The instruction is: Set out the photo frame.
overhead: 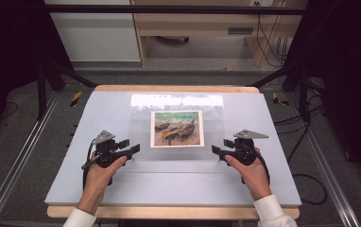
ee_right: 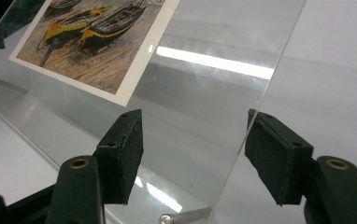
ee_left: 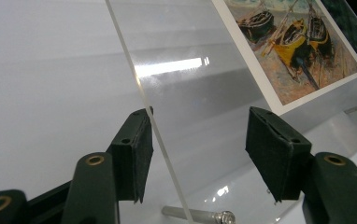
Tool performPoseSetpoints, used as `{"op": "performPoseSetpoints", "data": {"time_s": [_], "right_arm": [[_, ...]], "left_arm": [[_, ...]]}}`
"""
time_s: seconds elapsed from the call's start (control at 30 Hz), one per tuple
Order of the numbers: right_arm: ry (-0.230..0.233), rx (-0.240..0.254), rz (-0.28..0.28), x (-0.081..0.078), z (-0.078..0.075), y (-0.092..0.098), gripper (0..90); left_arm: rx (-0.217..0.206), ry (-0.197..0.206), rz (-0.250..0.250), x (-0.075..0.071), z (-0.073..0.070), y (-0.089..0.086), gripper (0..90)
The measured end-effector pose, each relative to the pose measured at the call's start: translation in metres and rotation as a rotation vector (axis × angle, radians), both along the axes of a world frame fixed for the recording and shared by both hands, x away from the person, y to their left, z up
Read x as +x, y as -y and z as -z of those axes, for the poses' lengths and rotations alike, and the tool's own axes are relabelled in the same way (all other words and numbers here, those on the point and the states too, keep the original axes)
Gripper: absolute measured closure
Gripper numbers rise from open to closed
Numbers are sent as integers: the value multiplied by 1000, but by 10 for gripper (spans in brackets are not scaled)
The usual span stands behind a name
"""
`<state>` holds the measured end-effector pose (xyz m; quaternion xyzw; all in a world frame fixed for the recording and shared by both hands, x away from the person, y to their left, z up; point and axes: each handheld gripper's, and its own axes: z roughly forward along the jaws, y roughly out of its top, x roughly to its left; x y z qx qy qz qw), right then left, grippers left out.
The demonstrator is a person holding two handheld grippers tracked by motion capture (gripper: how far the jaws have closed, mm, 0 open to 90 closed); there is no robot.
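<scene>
Clear acrylic sheet [overhead: 178,126] over the boat painting print [overhead: 176,128] sits mid-table; left tongs [overhead: 132,150] and right tongs [overhead: 217,150] straddle its side edges, spread, not pinching. Close evenly, lift level.

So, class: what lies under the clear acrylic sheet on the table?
Under the clear acrylic sheet lies a picture of boats with a white border, and the pale table mat shows through around it. What is beneath the picture itself is covered.
</scene>
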<state>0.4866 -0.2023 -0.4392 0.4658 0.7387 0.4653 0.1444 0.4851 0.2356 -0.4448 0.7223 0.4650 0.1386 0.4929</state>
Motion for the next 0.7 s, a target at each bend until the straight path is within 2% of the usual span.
{"op": "performPoseSetpoints", "data": {"time_s": [0.7], "right_arm": [[26,-31,4,-15,-3,0,434]], "left_arm": [[39,25,-11,-15,-2,1,446]]}}
